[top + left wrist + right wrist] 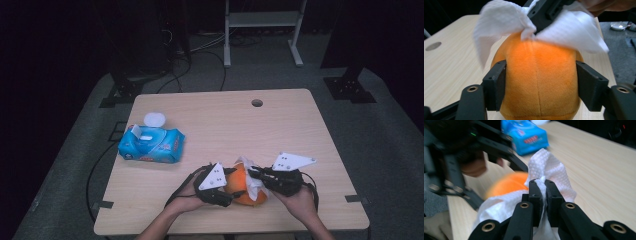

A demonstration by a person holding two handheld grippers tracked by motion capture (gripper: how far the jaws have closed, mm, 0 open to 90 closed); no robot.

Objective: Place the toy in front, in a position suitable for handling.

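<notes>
left claw (540, 85): our jaws stand wide, one on each side of the orange plush ball (539, 82). both pads sit against the plush flanks, so we read it as gripping the ball, spread about as far as the ball is broad. the seam of the plush runs up the middle between the jaws.

right claw (543, 192): clenched tight on a white wipe (549, 170). the cloth is pinched in the narrow slit between the two pads and bunches out above and below them. we hold it down on the top of the ball; in the left gripper view the wipe drapes over the crown to both sides.

where things are: the ball rests on the wooden table (280, 125), near our edge, between our two hands. a blue wipes pack (151, 145) lies well apart at the left side of the table, its lid flipped up.
</notes>
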